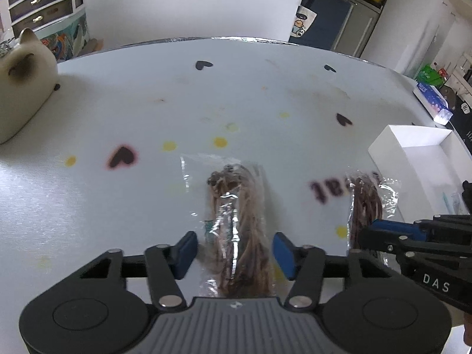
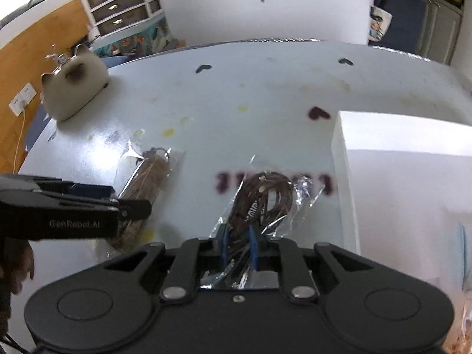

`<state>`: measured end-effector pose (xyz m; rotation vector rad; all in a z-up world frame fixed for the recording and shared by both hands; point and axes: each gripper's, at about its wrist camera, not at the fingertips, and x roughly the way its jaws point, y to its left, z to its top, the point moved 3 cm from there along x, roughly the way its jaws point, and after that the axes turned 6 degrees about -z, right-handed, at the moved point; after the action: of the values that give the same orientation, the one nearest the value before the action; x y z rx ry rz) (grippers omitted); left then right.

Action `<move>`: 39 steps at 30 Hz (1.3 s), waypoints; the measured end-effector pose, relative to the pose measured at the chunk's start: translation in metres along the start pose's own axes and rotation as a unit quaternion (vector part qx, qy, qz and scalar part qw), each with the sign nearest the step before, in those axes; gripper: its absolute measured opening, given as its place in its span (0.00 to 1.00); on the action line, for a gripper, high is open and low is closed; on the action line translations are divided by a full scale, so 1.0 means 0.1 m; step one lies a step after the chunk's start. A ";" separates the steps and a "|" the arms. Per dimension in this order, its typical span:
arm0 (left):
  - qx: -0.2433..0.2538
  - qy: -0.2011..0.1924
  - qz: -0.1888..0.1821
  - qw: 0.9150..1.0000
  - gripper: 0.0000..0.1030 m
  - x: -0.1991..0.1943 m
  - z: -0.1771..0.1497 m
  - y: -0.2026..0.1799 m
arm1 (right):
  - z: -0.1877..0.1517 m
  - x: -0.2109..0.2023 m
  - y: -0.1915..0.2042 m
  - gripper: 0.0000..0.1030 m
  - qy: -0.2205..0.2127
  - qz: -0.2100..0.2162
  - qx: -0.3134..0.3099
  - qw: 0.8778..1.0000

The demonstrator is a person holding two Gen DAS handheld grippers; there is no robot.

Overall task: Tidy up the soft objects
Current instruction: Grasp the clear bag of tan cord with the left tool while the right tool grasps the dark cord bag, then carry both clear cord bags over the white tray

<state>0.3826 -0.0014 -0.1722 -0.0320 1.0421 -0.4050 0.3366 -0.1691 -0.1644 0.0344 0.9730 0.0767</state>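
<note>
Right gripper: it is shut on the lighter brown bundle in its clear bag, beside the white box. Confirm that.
Wrong bundle. The right wrist view shows the right gripper shut on the darker brown bundle in its clear bag, beside the white box.

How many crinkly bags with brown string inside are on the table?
2. One bag lies between the left gripper's open fingers. The other bag is pinched by the right gripper, beside the white box.

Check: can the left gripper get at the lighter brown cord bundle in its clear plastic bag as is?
Probably yes. The left gripper already straddles the lighter brown cord bundle in its clear plastic bag, blue pads either side, nothing between. The right gripper is off to the side, shut on the darker bundle.
</note>
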 end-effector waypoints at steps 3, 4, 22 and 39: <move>0.009 -0.002 -0.001 1.000 0.48 -0.03 -0.02 0.03 | 0.00 0.00 0.03 0.15 0.000 -0.006 -0.011 1.000; 0.010 -0.003 -0.002 1.000 0.47 -0.03 -0.02 0.03 | 0.00 -0.01 0.02 0.15 0.003 -0.007 -0.009 1.000; -0.005 -0.005 -0.033 0.999 0.28 -0.14 -0.09 0.08 | 0.09 0.04 0.11 0.58 0.045 -0.029 0.060 0.997; -0.042 -0.031 -0.052 0.997 0.24 -0.36 -0.18 0.01 | -0.02 -0.15 0.20 0.17 0.024 0.015 0.015 0.999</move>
<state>0.3520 0.0147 -0.1518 -0.1732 0.9991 -0.4529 0.3251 -0.1507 -0.1521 0.0762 1.0212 0.0911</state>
